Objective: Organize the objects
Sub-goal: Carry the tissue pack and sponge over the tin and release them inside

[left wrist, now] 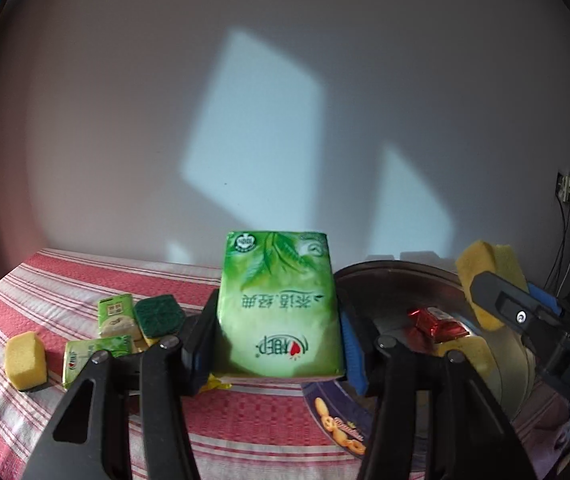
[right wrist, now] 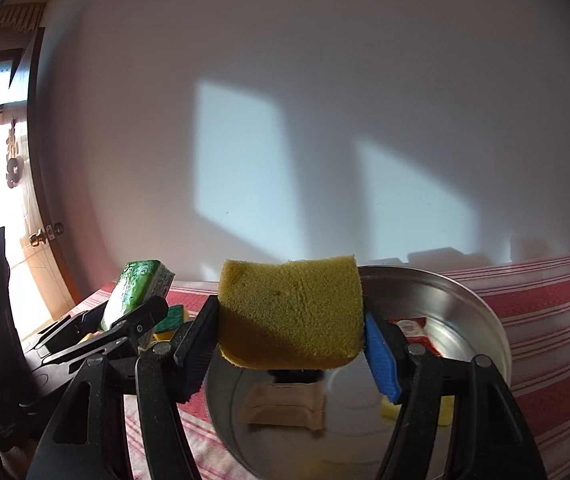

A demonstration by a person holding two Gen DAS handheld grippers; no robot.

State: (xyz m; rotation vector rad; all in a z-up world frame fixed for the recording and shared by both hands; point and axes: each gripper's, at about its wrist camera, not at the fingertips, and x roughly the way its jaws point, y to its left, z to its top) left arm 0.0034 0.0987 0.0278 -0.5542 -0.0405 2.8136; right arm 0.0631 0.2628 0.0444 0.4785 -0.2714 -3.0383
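Observation:
My left gripper (left wrist: 279,340) is shut on a green tissue pack (left wrist: 281,304), held above the red striped tablecloth (left wrist: 85,276). My right gripper (right wrist: 291,344) is shut on a yellow sponge (right wrist: 291,312), held over the round metal tin (right wrist: 481,320). In the left wrist view the right gripper (left wrist: 489,300) with its sponge (left wrist: 485,264) shows at the right, above the tin (left wrist: 405,280). In the right wrist view the left gripper (right wrist: 133,312) with the tissue pack (right wrist: 133,288) shows at the left.
On the cloth to the left lie a yellow sponge (left wrist: 25,356), two small green tissue packs (left wrist: 115,316), and a green-topped sponge (left wrist: 159,314). The tin holds a red wrapped snack (left wrist: 437,322), a beige packet (right wrist: 285,404) and a yellow piece (right wrist: 441,408). A cookie-tin lid (left wrist: 341,420) lies in front.

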